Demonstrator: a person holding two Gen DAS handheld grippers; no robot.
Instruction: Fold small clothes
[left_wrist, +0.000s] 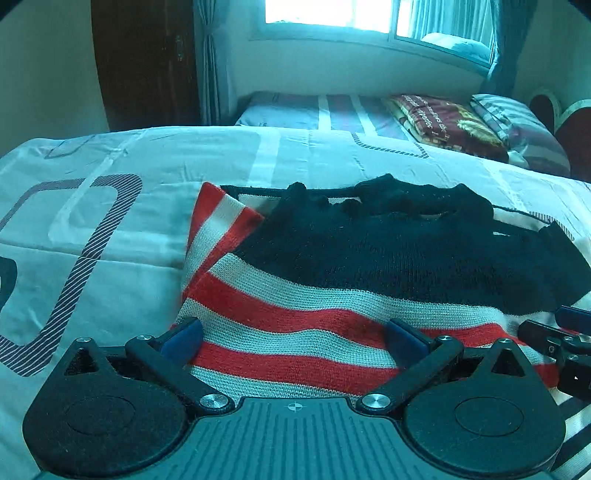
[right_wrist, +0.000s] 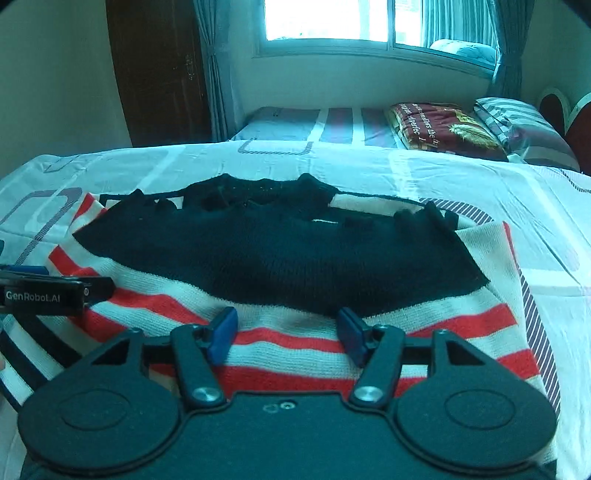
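White bedsheet with grey rounded-rectangle outlines (left_wrist: 110, 229) covers near bed, lying flat. Second bed with pale blue, striped sheet (right_wrist: 295, 123) beyond, running toward far wall. Folded maroon blanket with yellow feather print and white lettering (right_wrist: 447, 127) on second bed, touching striped grey pillow (right_wrist: 524, 123) at its right. Red headboard with white curved trim (right_wrist: 569, 110) at far right. Bright window (right_wrist: 354, 22) in far wall; blue-grey curtains (right_wrist: 214, 74) gathered at both sides. Dark brown wooden door (right_wrist: 162, 74) left of window.

The left gripper (left_wrist: 291, 341) hangs with jaws spread over the striped knit sweater (left_wrist: 332, 280) lying on the bedsheet (left_wrist: 147, 177).
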